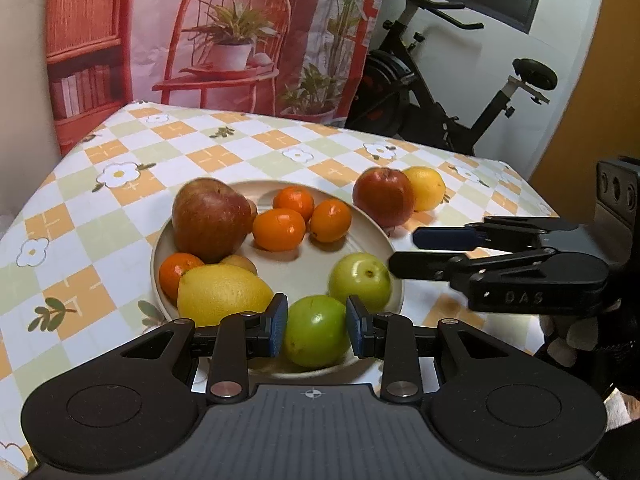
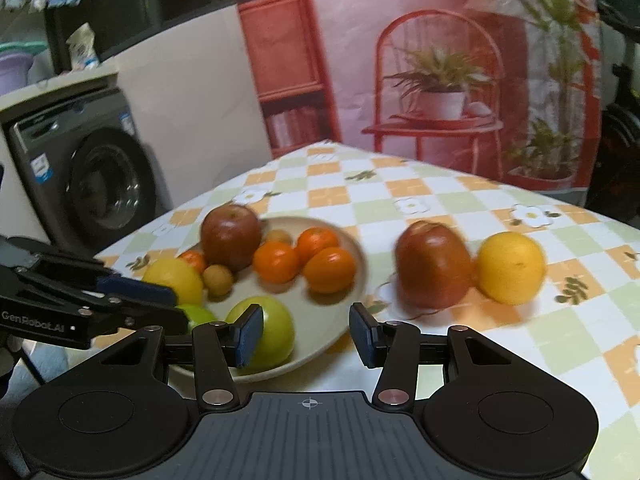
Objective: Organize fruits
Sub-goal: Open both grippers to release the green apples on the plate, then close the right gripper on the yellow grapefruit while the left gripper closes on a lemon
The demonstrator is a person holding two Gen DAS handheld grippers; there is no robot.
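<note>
Green apple [image 1: 316, 330] sits on plate [image 1: 384, 236] between left gripper [image 1: 317, 326] pads, pinched; right gripper [image 2: 306, 334] slightly parted, empty, near plate rim.

1. The tabletop [image 1: 224, 148] wears a checked cloth of orange, green and white squares with printed flowers.
2. A cream plate [image 1: 288, 276] of fruit sits on it.
3. A red apple [image 1: 383, 197] and a yellow citrus [image 1: 428, 188] rest touching on the cloth, just beside the plate.
</note>
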